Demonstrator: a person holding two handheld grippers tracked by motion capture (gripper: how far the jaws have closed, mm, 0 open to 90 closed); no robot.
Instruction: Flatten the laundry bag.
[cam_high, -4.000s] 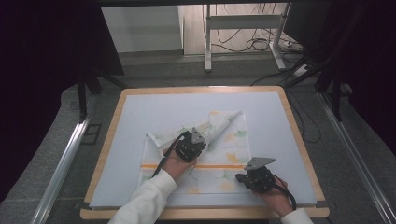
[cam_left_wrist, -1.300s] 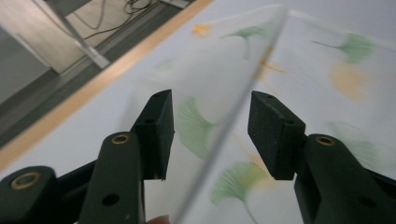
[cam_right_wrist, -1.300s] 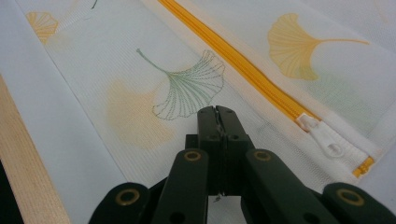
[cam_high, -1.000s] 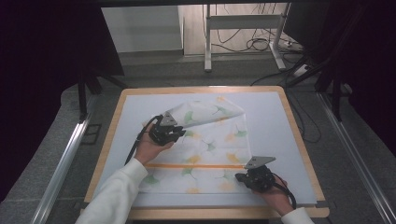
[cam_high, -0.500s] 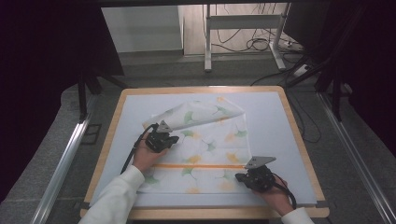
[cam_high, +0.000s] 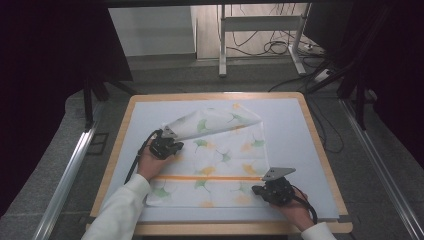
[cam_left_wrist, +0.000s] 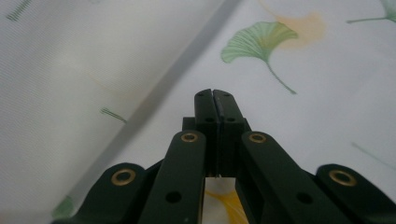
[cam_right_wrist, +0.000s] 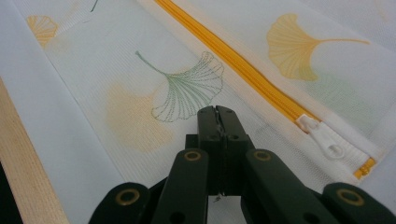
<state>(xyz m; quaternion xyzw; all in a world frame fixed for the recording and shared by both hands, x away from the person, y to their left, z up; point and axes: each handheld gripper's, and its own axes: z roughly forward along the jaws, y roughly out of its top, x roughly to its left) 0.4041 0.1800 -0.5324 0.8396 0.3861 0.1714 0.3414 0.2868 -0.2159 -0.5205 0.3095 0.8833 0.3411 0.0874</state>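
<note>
Pale blue matting covers the wood-rimmed table (cam_high: 320, 150), with cables trailing over the grey floor beyond it. On it lies the mesh bag (cam_high: 220, 165), white with ginkgo leaves, spread near the middle.

Left gripper (cam_high: 165, 147) sits at the bag's left edge, just under a folded-over flap (cam_high: 210, 122). From above you can't read the jaws, but the left gripper view settles it: left gripper (cam_left_wrist: 213, 95) pressed together, no cloth visible between them, hovering over a green leaf print with the flap's underside rising at left.

Right gripper (cam_high: 272, 190) rests on the bag's near right corner. Its own view shows right gripper (cam_right_wrist: 216, 112) jaws together too, over mesh. That view also catches the orange zip (cam_right_wrist: 233, 63) and its white pull (cam_right_wrist: 322, 137), zipped closed; contents can't be made out.
</note>
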